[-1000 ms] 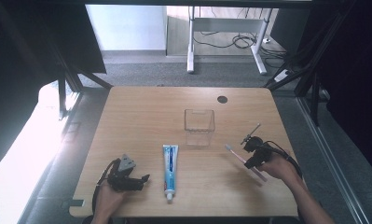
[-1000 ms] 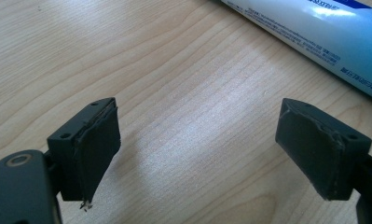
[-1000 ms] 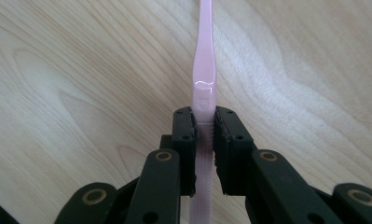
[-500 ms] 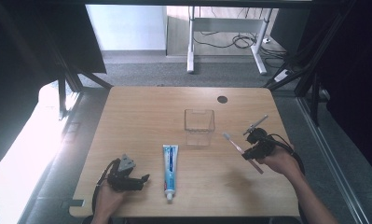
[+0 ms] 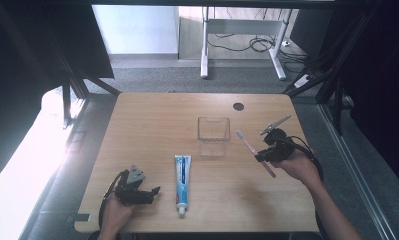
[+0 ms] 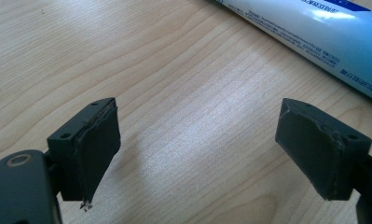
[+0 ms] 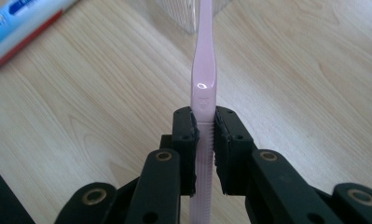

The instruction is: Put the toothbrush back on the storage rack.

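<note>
A pink toothbrush (image 5: 252, 149) with a white head hangs above the table's right side, my right gripper (image 5: 265, 156) shut on its handle. In the right gripper view the two pads clamp the pink handle (image 7: 205, 88), which points toward the clear square cup (image 7: 183, 11). That clear cup (image 5: 213, 131) stands at mid table, just left of the brush head. A blue and white toothpaste tube (image 5: 182, 182) lies in front of the cup, cap toward the near edge. My left gripper (image 5: 149, 194) rests on the table left of the tube, open, with bare wood between its pads; the tube (image 6: 314, 35) lies beyond them.
The wooden table (image 5: 157, 125) has a round black cable hole (image 5: 238, 106) near its far edge. A desk frame and cables stand on the floor beyond. Dark frame posts flank the table on both sides.
My right gripper has risen with the toothbrush and shifted toward the cup. The left gripper has stayed in place.
</note>
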